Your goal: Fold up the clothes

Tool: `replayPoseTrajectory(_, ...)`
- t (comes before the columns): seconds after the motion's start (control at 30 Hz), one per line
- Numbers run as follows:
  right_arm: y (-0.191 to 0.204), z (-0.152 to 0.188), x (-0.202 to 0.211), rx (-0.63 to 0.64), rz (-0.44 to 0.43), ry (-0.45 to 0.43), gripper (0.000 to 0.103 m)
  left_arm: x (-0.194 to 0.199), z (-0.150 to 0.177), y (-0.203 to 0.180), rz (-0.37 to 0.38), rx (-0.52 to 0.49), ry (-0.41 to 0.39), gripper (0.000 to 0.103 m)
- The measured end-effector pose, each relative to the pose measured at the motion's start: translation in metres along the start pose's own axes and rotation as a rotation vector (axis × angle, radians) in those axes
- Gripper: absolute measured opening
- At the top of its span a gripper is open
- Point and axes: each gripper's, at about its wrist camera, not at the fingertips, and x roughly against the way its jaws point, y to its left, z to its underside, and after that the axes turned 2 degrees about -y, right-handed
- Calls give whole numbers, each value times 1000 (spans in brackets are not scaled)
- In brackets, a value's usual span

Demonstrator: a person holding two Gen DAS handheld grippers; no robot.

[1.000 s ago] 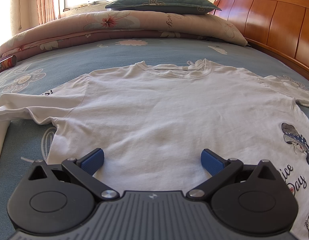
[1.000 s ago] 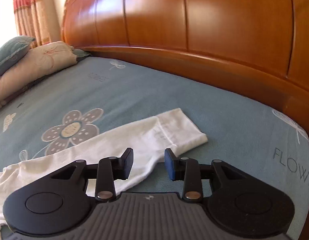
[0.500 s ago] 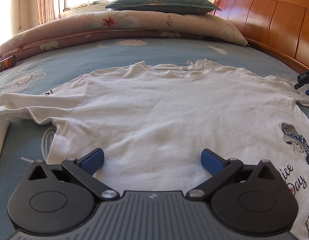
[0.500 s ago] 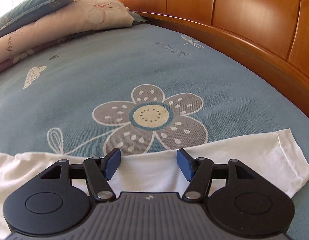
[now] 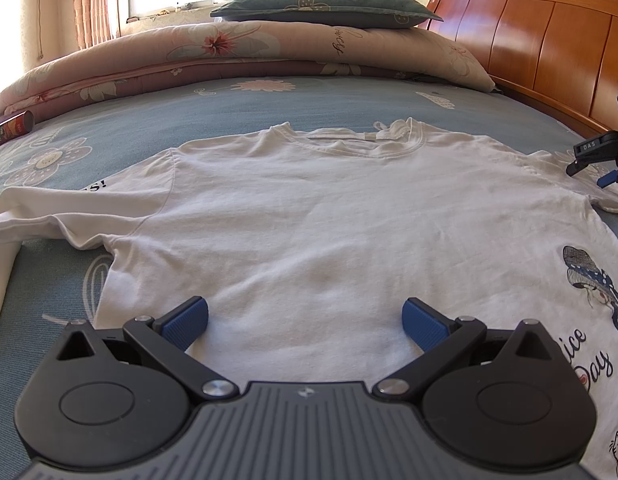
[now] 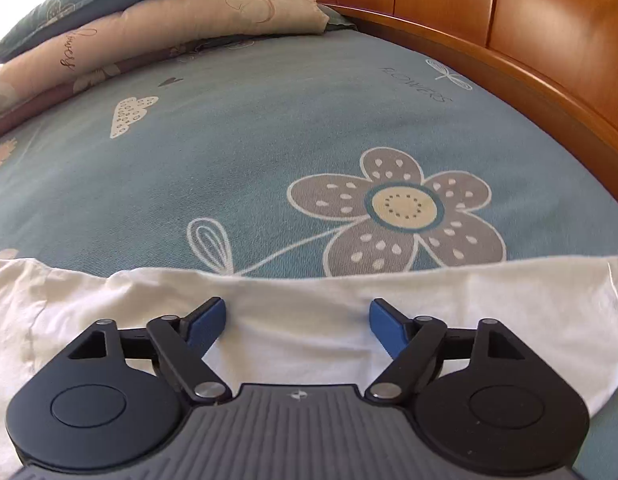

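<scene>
a white long-sleeved t-shirt (image 5: 317, 216) lies spread flat on the blue flowered bedsheet (image 5: 269, 100), neckline toward the rolled quilt (image 5: 229, 52) and dark pillow (image 5: 325, 4), with a printed cartoon and lettering near its right side. both sleeves are stretched outward; the right sleeve (image 6: 489, 308) runs across the sheet just below a large printed flower, its cuff toward the wooden bed frame (image 6: 549, 40).

the left gripper (image 5: 305, 318) hovers low over the hem end of the shirt, jaws spread wide with nothing held; only flat cloth shows between the blue pads. the right gripper (image 6: 297, 318) sits over the right sleeve, its jaws opening, sleeve fabric lying between them but not pinched.

the shirt looks like thin cotton knit: light, limp, with no stiffness, so it will drape and sag from any 1 held point and drag wrinkles across the sheet. it seems neither slippery nor fragile, though thin layers can slip from a shallow pinch. likely best holds are the sleeve along its length or at the cuff for the right side, and the hem corner or side seam for the left, pinching both layers at an edge, not the flat middle.
</scene>
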Motion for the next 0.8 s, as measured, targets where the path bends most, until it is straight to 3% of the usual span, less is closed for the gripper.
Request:
replayPoseTrajectory(0.07, 0, -10, 6, -53, -21, 6, 83, 0, 0, 0, 0, 1, -1, 103)
replayPoseTrajectory(0.17, 17, -9, 36, -24, -133, -31, 83, 2, 0, -1, -6, -1, -6, 102)
replayPoseTrajectory(0.33, 74, 4, 59, 80, -324, 85, 83, 14, -2, -4, -31, -13, -81, 102)
replayPoseTrajectory(0.43, 103, 10, 47, 96, -367, 138, 83, 22, -4, -4, -26, -18, -125, 102)
replayPoseTrajectory(0.6, 138, 6, 10, 210, -265, 86, 85, 17, -6, 0, -16, 9, -95, 102)
replayPoseTrajectory(0.8, 139, -20, 9, 157, -254, 67, 83, 19, -6, 4, -5, 38, -87, 102)
